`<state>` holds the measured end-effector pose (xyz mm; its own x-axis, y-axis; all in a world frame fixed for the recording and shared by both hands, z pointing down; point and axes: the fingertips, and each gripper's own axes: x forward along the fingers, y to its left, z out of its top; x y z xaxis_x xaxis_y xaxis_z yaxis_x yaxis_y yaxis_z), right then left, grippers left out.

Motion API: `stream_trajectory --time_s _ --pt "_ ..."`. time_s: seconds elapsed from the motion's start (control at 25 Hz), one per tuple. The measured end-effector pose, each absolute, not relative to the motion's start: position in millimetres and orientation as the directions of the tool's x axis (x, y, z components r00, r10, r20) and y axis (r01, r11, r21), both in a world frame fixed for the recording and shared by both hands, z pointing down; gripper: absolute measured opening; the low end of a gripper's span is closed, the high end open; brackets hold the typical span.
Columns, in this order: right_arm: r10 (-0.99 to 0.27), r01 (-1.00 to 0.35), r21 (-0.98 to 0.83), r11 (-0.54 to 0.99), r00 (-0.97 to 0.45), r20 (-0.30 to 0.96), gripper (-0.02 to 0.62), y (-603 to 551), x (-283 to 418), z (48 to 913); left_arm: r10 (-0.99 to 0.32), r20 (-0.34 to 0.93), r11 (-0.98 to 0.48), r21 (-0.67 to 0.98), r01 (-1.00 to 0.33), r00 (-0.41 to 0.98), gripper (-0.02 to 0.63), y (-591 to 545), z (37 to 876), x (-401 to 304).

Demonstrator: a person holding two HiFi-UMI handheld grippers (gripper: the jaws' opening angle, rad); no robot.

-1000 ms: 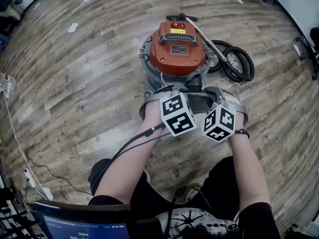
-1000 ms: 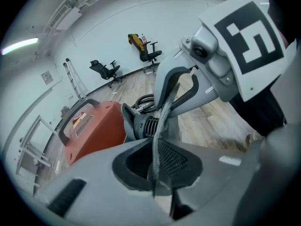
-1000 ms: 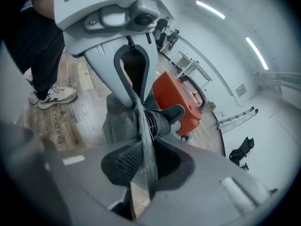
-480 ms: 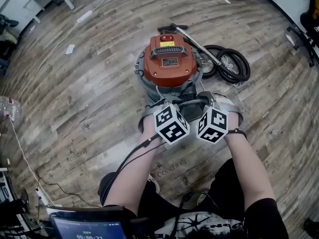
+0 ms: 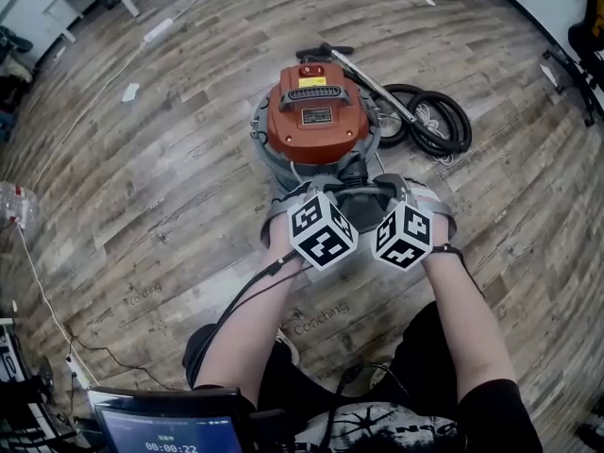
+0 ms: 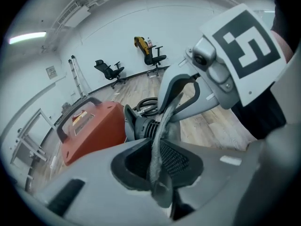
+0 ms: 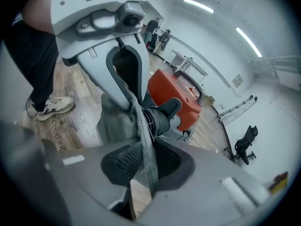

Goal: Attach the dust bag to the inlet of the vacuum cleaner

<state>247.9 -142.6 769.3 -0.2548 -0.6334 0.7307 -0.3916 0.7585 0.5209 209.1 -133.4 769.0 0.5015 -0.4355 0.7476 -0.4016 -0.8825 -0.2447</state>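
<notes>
Facing one vacuum (image 5: 316, 121): one dust bag (image 7: 116, 122)

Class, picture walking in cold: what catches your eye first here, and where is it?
The orange vacuum cleaner dominates the middle of the wooden floor, a black hose coiled at its right. Close in front of it, the left tool and right tool each pinch a fold of the grey dust bag; the left tool's jaws have just been opening, fabric between them.
</notes>
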Motion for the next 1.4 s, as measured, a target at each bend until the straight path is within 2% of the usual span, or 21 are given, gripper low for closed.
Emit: stream_trajectory --time_s 0.2,0.68,0.92,1.12,1.4 --pt "-0.623 -0.455 0.479 0.751 -0.246 0.743 0.064 -144 256 779 -0.461 0.720 -0.876 -0.272 -0.399 0.519 0.058 -133 757 220" --pt "-0.653 -0.299 0.587 0.752 -0.214 0.727 0.071 -143 235 757 -0.447 0.762 -0.878 -0.272 -0.394 0.469 0.040 -131 782 200" --pt "-0.647 -0.420 0.519 0.745 -0.265 0.715 0.066 -145 247 767 -0.462 0.749 -0.873 -0.290 -0.393 0.475 0.048 -136 776 210" --pt "-0.639 -0.458 0.491 0.741 -0.253 0.727 0.064 -149 255 778 -0.465 0.732 -0.872 -0.280 -0.402 0.498 0.055 -137 764 218" --pt "-0.656 -0.365 0.557 0.746 -0.254 0.711 0.066 -147 244 764 -0.456 0.737 -0.870 -0.251 -0.425 0.498 0.051 -136 779 208"
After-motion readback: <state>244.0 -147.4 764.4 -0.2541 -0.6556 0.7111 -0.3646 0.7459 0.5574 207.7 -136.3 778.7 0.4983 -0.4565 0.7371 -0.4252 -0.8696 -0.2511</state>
